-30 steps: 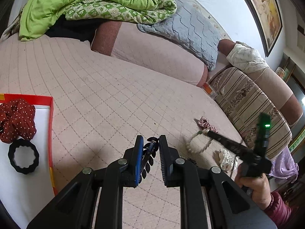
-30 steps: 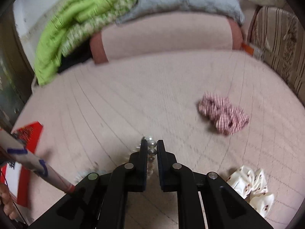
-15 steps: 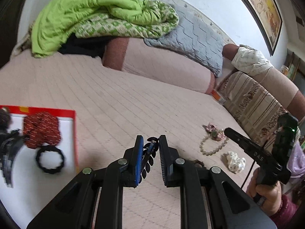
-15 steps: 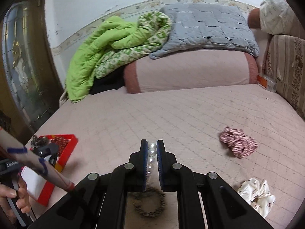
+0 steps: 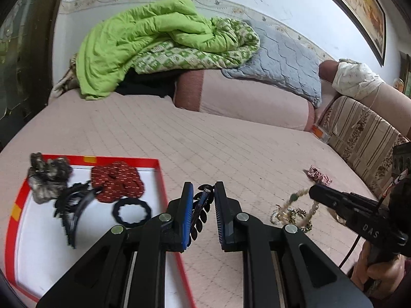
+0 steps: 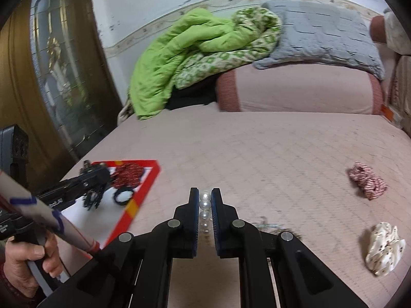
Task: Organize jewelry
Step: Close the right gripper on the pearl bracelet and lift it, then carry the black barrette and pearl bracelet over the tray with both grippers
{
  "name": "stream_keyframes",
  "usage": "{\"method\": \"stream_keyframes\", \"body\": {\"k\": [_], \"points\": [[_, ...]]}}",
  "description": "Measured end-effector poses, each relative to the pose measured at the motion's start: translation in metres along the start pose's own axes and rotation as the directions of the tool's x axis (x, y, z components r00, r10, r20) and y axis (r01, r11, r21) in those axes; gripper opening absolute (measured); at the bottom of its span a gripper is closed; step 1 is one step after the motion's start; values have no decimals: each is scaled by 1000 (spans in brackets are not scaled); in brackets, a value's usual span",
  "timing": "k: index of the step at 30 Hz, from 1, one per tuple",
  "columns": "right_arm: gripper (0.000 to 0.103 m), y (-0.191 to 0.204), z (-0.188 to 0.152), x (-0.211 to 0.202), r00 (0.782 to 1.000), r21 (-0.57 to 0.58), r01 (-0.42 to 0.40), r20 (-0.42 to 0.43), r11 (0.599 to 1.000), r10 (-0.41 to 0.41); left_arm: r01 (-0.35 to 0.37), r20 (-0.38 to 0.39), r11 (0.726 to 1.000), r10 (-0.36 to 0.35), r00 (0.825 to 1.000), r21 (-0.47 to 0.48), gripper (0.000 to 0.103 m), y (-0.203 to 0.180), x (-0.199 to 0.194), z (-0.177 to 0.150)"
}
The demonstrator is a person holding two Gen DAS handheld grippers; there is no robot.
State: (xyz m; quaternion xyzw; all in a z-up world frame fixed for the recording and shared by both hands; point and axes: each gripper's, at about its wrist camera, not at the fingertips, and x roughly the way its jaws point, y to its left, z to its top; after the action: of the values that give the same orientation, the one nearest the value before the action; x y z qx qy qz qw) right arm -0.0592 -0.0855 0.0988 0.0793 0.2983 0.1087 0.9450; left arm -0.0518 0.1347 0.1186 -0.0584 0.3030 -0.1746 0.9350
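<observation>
My left gripper (image 5: 201,192) is shut on a black leaf-shaped hair clip (image 5: 200,211), held over the right edge of the red-rimmed white tray (image 5: 163,179). The tray holds a red scrunchie (image 5: 117,181), a black ring scrunchie (image 5: 132,211), a black claw clip (image 5: 72,205) and a grey scrunchie (image 5: 47,177). My right gripper (image 6: 205,200) is shut on a pearl bead bracelet (image 6: 205,209) above the bed; the bracelet hangs from its fingers in the left wrist view (image 5: 295,202). A dark beaded bracelet (image 5: 298,214) lies under it.
A red-white scrunchie (image 6: 367,183) and a cream scrunchie (image 6: 384,247) lie on the pink quilted bed (image 6: 257,154) to the right. Green blanket (image 6: 195,51), grey pillow and bolster lie at the back. A striped sofa back (image 5: 364,138) borders the right; a door stands at left.
Both grippers have swung left toward the tray, each keeping its item. The right gripper lifted the pearl bracelet off the bed; the tray's contents came into the left wrist view.
</observation>
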Motion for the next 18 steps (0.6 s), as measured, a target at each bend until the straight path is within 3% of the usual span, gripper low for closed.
{"method": "stream_keyframes", "body": {"k": [9,18], "points": [[10,53,3,7,998,-67,-56,-25,996,54,-31,43,998,34,999,-61,16,37,-28,-1],[10,105,6,18,990,-114,-134,-51,984,129,-107,75,981,120,990,-161,16,93,-58,-8]]}}
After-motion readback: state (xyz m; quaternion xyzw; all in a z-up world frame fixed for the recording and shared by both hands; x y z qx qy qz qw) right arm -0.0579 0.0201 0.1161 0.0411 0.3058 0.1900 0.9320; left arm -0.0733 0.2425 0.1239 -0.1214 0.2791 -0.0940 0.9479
